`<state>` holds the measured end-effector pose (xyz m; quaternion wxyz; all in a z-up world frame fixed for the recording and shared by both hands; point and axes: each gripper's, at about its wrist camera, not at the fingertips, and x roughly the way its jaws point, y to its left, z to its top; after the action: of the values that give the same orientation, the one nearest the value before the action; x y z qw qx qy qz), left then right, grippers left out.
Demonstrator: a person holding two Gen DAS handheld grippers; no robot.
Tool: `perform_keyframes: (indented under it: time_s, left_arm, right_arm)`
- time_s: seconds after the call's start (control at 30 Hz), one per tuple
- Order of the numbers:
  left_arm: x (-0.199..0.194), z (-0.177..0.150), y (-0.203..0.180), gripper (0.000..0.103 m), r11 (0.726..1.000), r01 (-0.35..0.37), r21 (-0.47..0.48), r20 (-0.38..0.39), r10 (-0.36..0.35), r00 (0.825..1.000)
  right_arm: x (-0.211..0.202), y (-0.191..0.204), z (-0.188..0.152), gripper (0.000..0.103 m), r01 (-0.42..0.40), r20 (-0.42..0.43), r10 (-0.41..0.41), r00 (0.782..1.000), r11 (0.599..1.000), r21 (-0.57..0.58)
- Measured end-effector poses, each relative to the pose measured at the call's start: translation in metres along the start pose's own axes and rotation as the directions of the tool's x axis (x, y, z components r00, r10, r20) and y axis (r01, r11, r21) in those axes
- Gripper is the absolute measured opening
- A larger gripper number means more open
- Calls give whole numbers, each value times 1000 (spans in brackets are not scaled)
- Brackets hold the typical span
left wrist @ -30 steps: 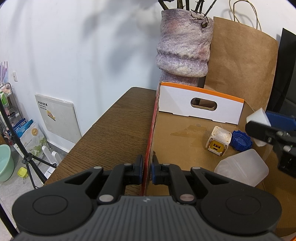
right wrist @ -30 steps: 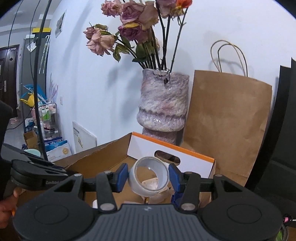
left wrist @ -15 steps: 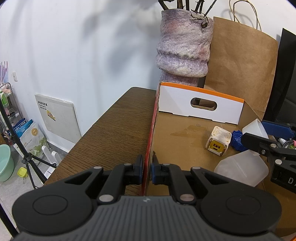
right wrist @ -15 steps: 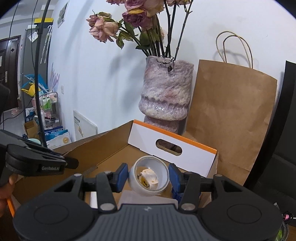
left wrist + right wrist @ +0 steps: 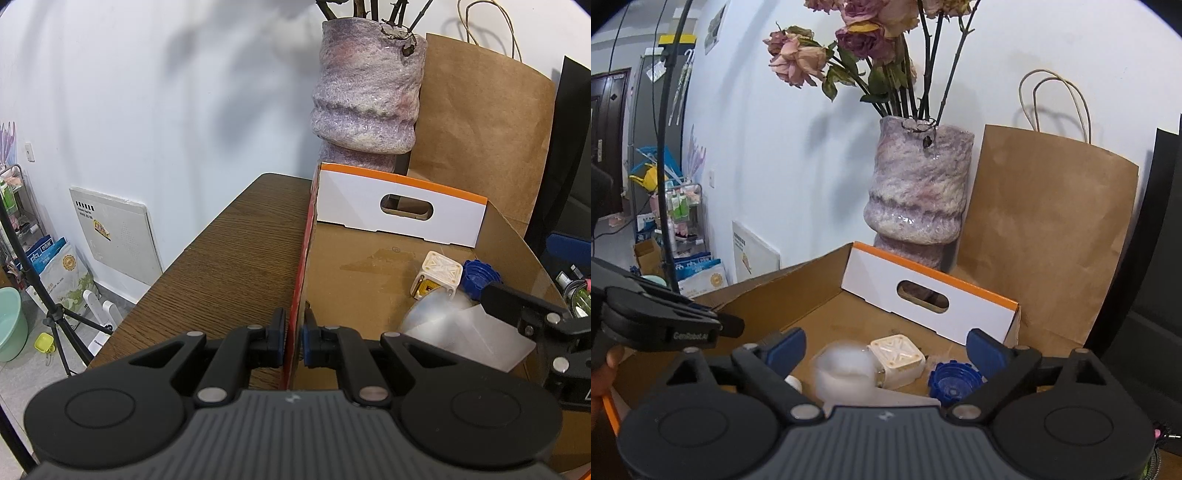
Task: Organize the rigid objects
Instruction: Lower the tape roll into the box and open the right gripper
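The right hand-held gripper [image 5: 886,349] is opening and releasing the blurred translucent cup [image 5: 844,373] into the cardboard box [image 5: 369,280], beside the white cube [image 5: 897,360] and blue cap [image 5: 951,382], while the left hand-held gripper [image 5: 293,334] is clamping the box wall, leaving any unseen items outstanding.

Matt cardboard box [image 5: 369,280], wood-grain table [image 5: 229,266]

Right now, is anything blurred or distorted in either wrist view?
Right wrist view: the translucent cup is smeared by motion blur between the opening right gripper pads; the cube stays sharp. Left wrist view: sharp throughout, fisheye bending the cardboard box edges.
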<state>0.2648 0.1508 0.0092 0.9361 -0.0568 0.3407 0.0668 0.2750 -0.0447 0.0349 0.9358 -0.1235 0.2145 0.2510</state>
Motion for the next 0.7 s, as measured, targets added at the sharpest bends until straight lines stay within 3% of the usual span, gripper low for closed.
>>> perform_keyframes:
  time_s: [0.1, 0.5, 0.7]
  left_arm:
    - [0, 0, 0, 10, 1000, 0, 0, 0, 0, 1000]
    - [0, 0, 0, 10, 1000, 0, 0, 0, 0, 1000]
    - [0, 0, 0, 10, 1000, 0, 0, 0, 0, 1000]
  right_arm:
    - [0, 1, 1, 103, 9, 0, -9, 1000, 1000, -5]
    - [-1, 4, 1, 103, 32, -1, -32, 999, 999, -27]
    - [-9, -2, 1, 103, 58, 61, -58, 996, 998, 1]
